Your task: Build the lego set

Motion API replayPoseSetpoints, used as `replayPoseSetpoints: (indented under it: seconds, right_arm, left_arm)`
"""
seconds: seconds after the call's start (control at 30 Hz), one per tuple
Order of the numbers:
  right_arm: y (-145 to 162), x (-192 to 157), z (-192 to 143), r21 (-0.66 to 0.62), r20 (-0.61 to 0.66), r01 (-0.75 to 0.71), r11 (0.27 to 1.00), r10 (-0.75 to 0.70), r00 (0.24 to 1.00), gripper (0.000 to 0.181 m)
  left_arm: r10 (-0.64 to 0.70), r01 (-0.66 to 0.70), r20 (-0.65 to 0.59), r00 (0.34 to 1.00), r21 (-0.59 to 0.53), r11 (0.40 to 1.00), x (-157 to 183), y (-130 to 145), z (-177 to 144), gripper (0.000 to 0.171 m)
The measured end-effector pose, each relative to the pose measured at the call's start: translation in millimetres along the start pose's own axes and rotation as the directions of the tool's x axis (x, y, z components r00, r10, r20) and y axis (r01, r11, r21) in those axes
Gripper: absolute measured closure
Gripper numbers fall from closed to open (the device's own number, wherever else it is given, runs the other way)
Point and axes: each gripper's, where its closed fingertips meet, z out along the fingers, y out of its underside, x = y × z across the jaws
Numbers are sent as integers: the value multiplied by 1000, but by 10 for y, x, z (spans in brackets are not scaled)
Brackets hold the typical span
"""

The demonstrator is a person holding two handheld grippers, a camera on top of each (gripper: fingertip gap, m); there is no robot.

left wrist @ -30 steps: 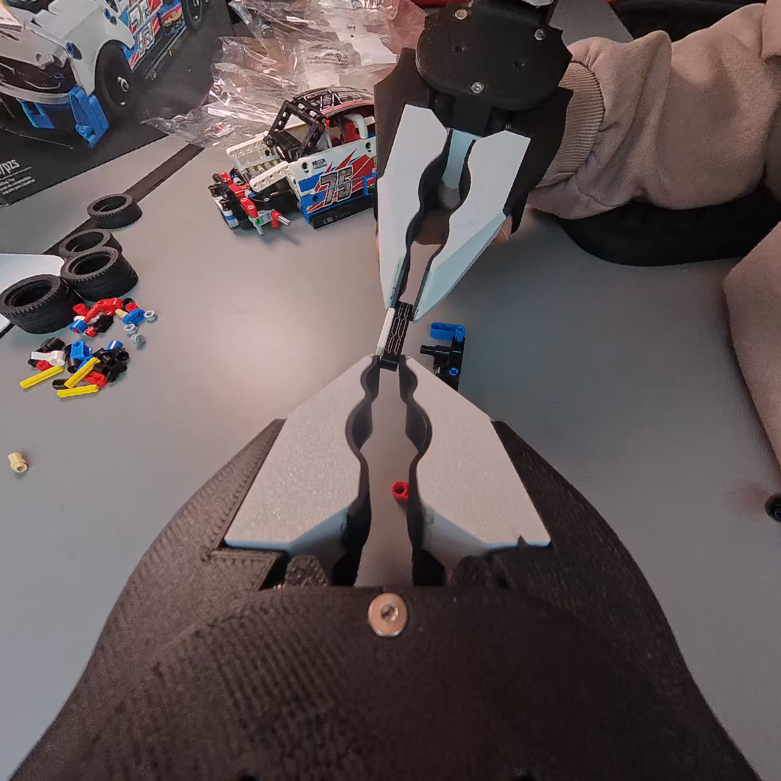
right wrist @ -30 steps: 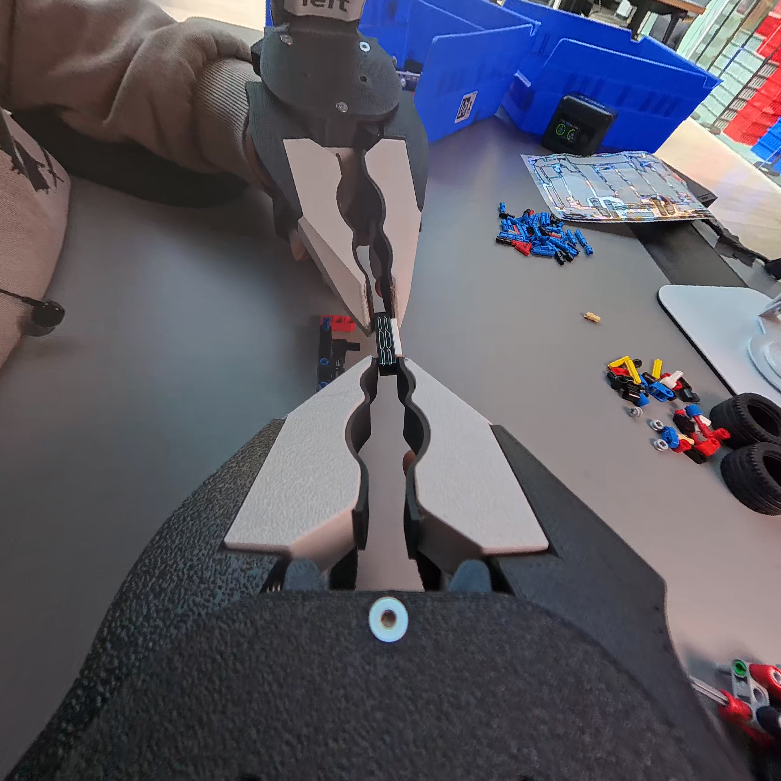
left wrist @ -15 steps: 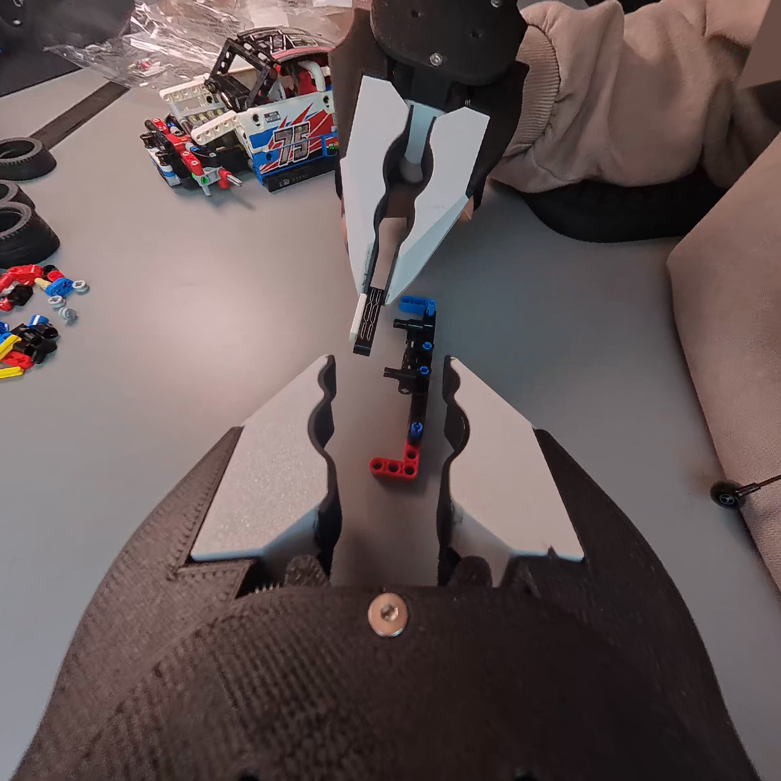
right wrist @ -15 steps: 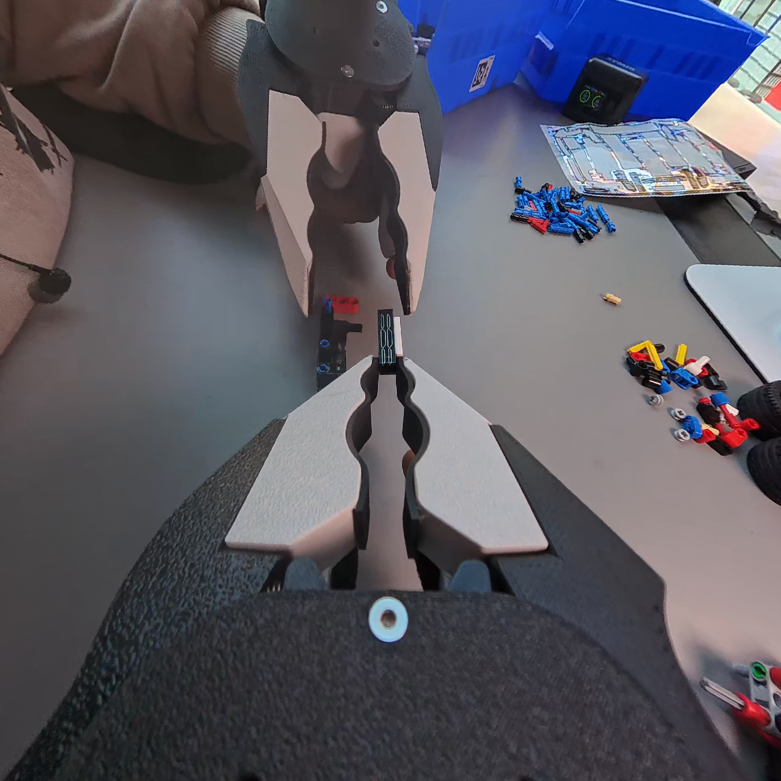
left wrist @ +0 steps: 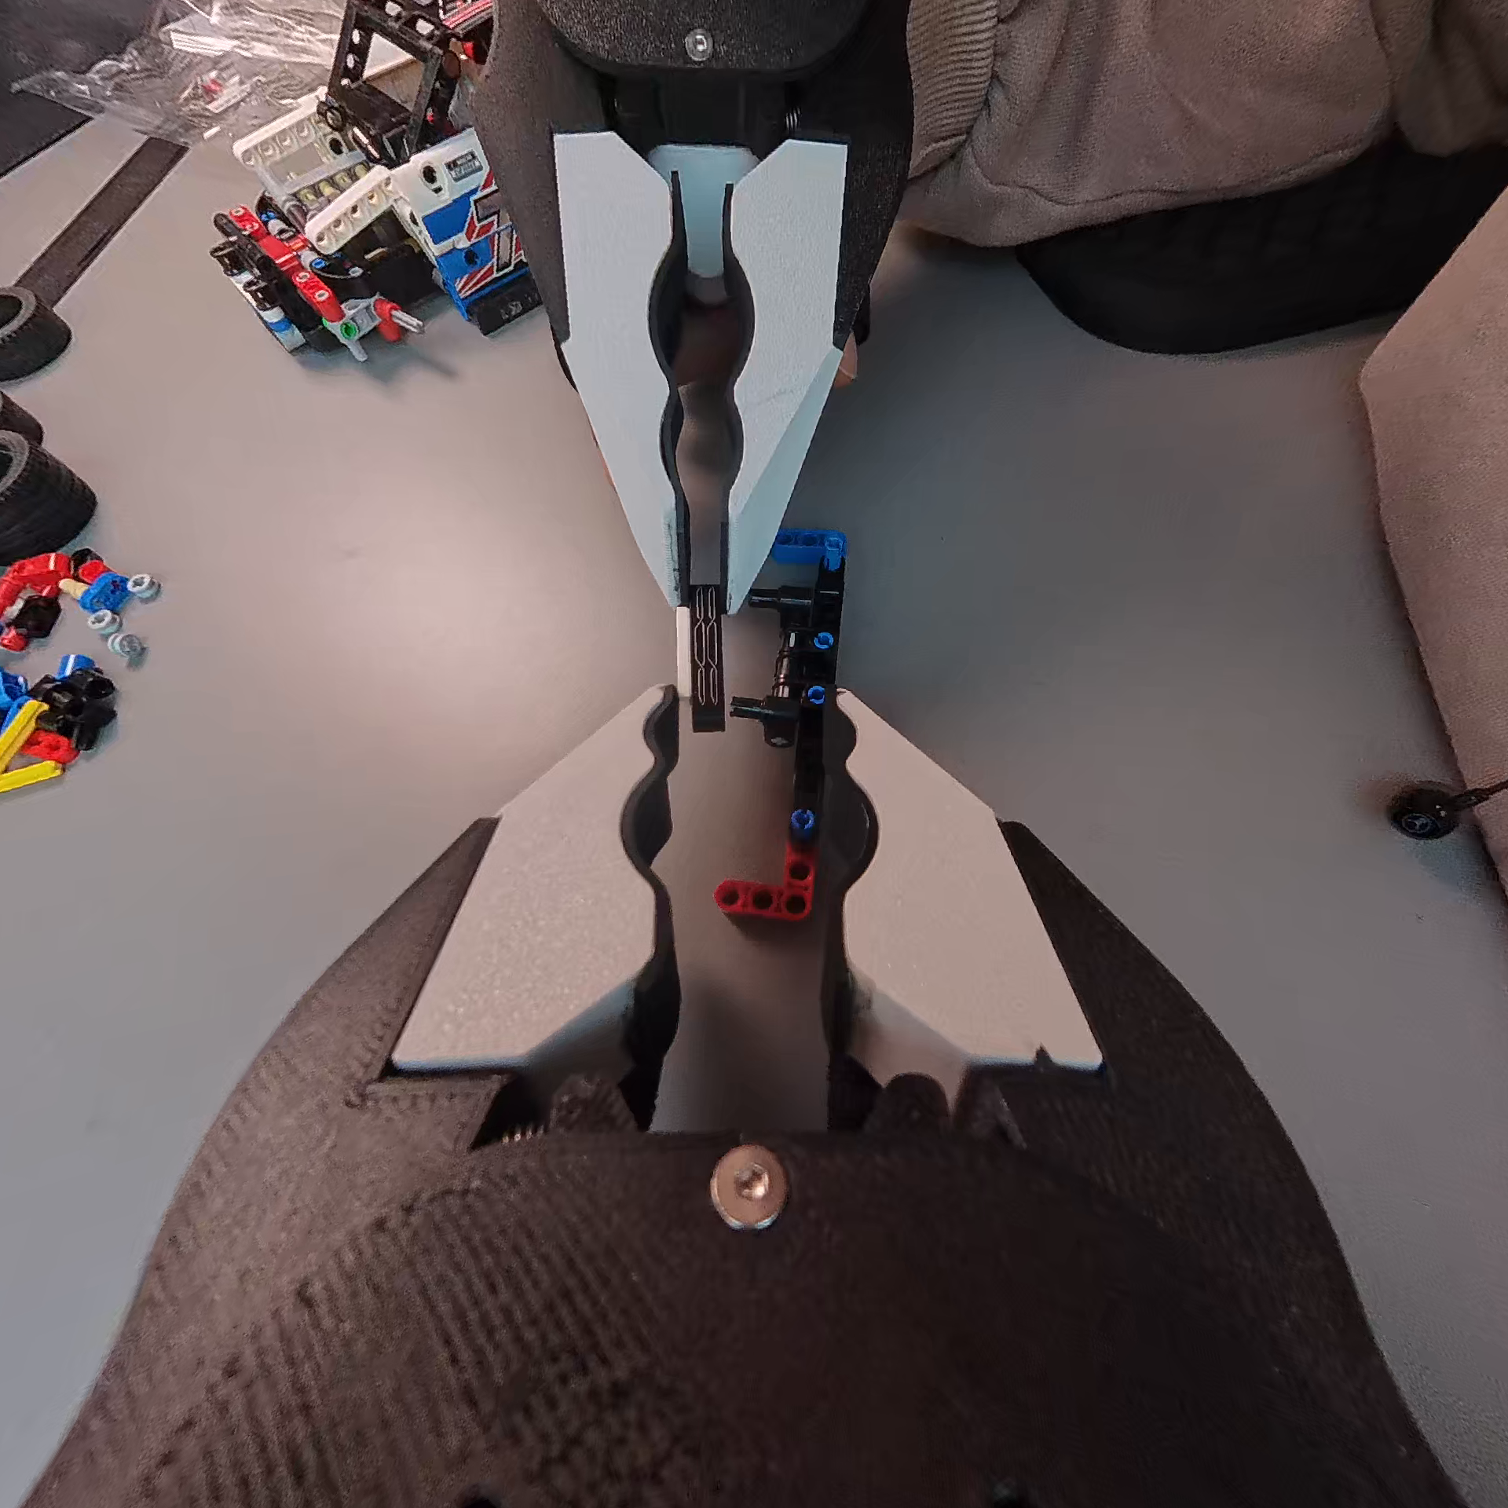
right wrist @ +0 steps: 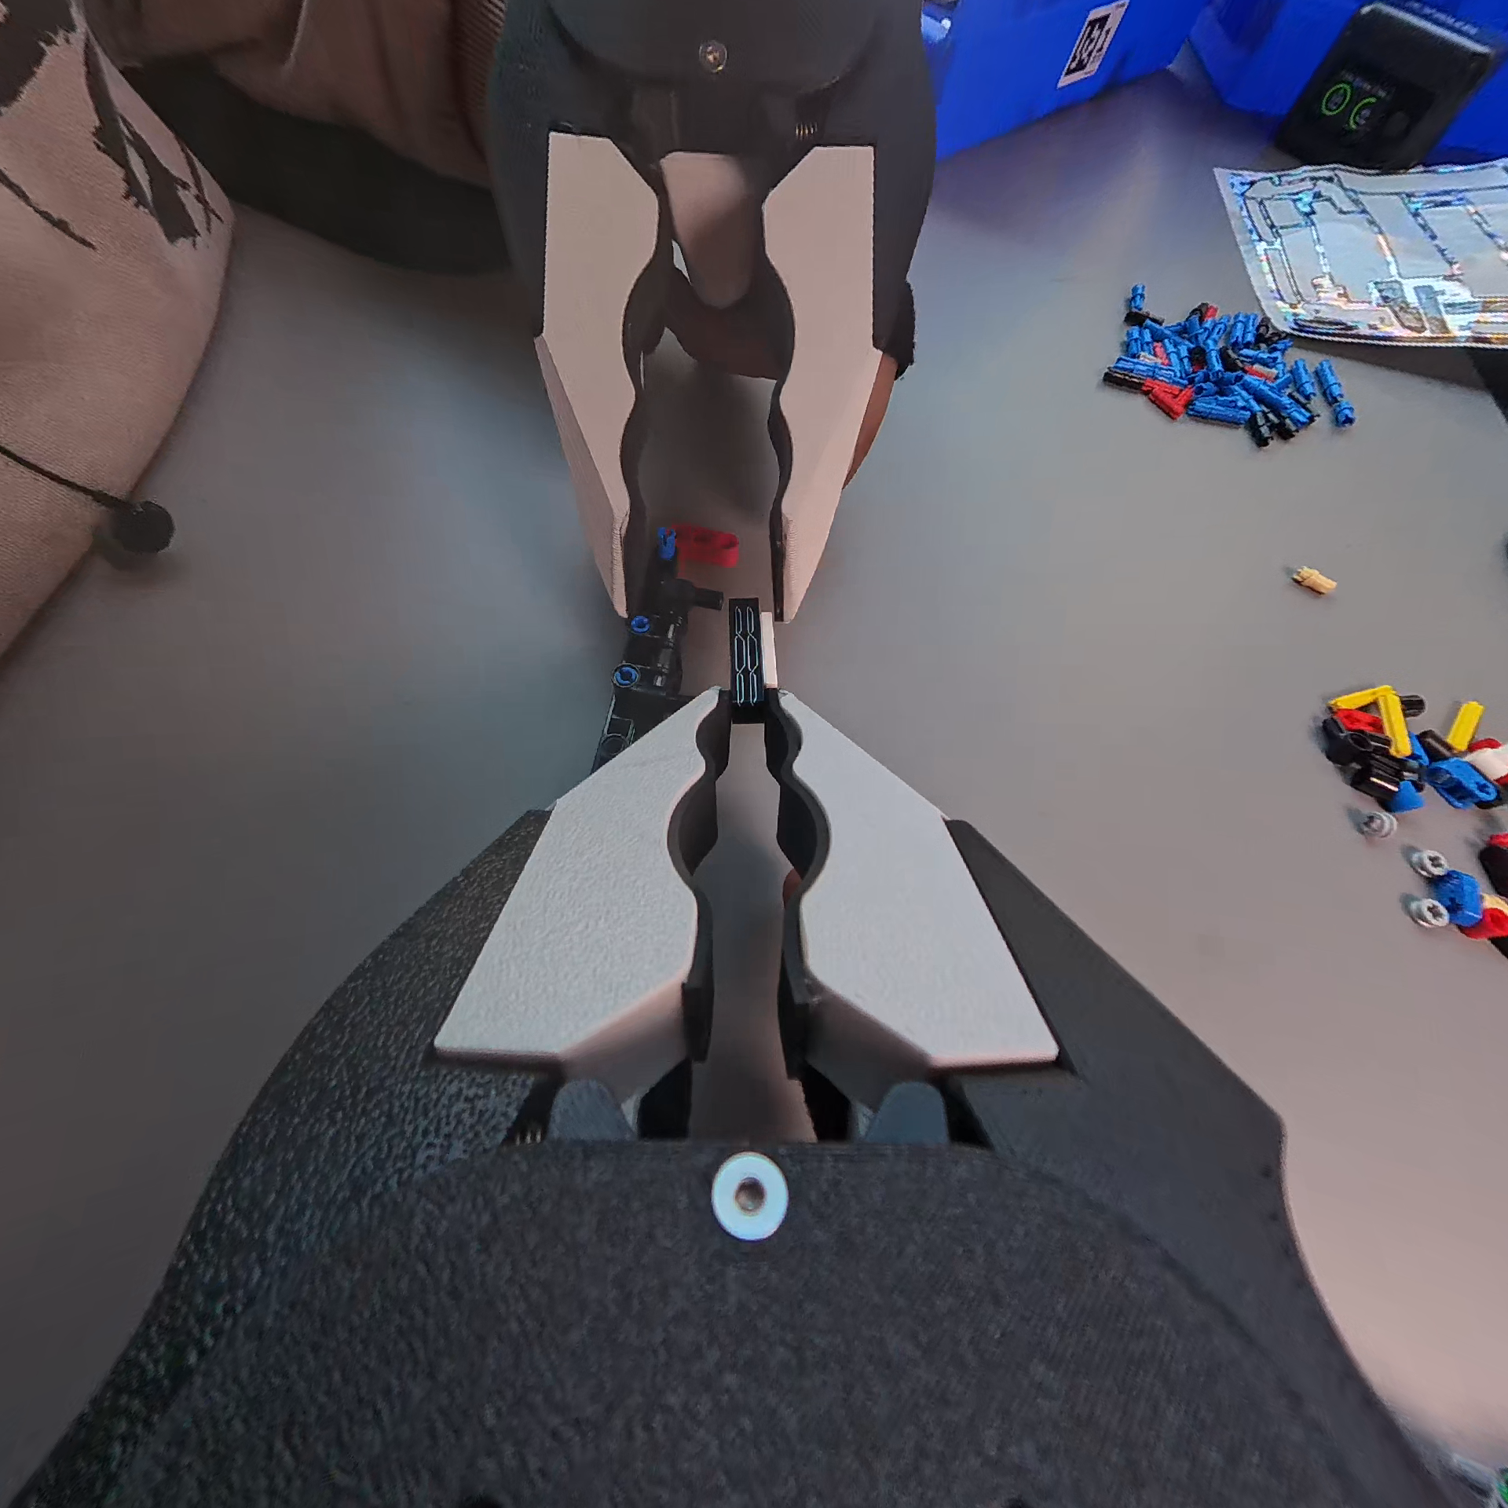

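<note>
Tile [right wrist: 748, 659], black with a white edge, pinched at one end by right gripper [right wrist: 747, 702], jaws clenched on it; left gripper [left wrist: 747, 698] jaws spread wide, grasping nothing, straddling black beam [left wrist: 808, 694] with red elbow [left wrist: 771, 889] flat on surface [left wrist: 367, 506]; tile hangs just beside beam, apart from it. Step looks like seating tile onto beam: left should clamp beam first, then right lowers tile square, pressing evenly. Blue bins [right wrist: 1020, 73] at far edge, contents hidden.
</note>
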Motion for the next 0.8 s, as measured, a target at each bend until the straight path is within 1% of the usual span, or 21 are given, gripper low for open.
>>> replayPoseSetpoints:
  seconds: [0.27,0.57,0.8]
  right_arm:
    - [-18,-18,-21,-7,6,0,1000,0,1000,176]
    - [-58,-26,-70,-48,-7,12,999,-13,1000,176]
    - [-62,-55,-67,-94,-11,34,995,-35,999,176]
  left_arm:
    - [-11,11,-7,1000,1,1000,15,-8,4,140]
    - [-17,17,-4,1000,6,1000,-7,-40,-11,140]
    - [7,-7,-5,1000,-9,1000,13,-30,11,147]
